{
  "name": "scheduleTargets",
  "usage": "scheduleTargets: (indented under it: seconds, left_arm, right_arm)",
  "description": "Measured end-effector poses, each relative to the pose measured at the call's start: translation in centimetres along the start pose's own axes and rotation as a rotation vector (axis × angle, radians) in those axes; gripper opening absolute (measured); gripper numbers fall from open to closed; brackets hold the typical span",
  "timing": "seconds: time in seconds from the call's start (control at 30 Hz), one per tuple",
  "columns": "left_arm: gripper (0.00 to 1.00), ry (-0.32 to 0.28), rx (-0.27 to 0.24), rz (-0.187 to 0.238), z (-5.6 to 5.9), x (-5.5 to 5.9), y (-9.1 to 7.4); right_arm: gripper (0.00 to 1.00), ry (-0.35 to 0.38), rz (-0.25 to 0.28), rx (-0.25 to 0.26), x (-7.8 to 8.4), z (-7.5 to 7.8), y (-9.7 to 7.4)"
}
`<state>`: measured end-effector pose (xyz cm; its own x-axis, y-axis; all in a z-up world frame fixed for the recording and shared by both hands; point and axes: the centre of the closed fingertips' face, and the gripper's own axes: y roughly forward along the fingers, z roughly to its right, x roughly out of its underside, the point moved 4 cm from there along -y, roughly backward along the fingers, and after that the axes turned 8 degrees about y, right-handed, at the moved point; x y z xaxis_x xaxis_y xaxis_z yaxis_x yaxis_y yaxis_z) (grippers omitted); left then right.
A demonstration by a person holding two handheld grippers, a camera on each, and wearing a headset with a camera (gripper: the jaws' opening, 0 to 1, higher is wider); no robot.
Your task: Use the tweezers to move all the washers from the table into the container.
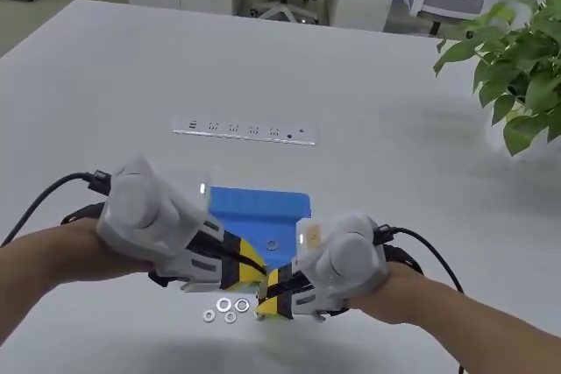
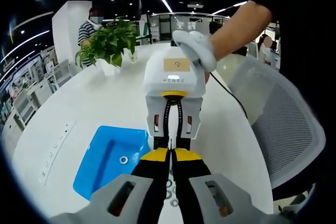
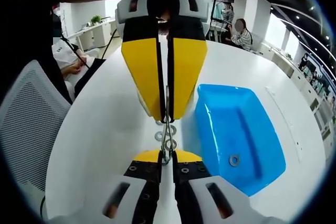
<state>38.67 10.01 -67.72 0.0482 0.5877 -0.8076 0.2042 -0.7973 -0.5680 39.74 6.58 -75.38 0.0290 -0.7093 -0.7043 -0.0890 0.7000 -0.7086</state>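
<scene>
Pinching tweezers (image 3: 167, 141) in left gripper (image 2: 170, 156) and right gripper (image 3: 168, 157), jaws closed, likely steadying aim | washers (image 1: 226, 308) just beside container (image 1: 263, 201).

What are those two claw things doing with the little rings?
A person works two grippers. The left gripper and right gripper meet tip to tip, both shut on thin tweezers, right by a few washers on the table. One washer already lies in the blue container beside them.
</scene>
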Motion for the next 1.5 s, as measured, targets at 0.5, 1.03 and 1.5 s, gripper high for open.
scheduleTargets:
  seconds: [0.5, 1.03, 1.5]
  left_arm:
    - [0.14, -0.018, -0.014, 0.019, -0.3, -0.1, -0.4]
    - [0.38, -0.119, -0.066, 0.055, 0.2, 0.6, -1.9]
    - [0.61, -0.197, -0.167, 0.082, 0.4, 1.4, -3.7]
  right_arm:
    - [0.09, -0.004, 0.019, 0.002, -0.5, -0.3, -0.7]
    - [0.09, -0.035, 0.029, 0.013, -1.8, -0.5, -2.6]
    - [0.09, -0.068, 0.038, 0.017, -3.6, 0.8, -4.5]
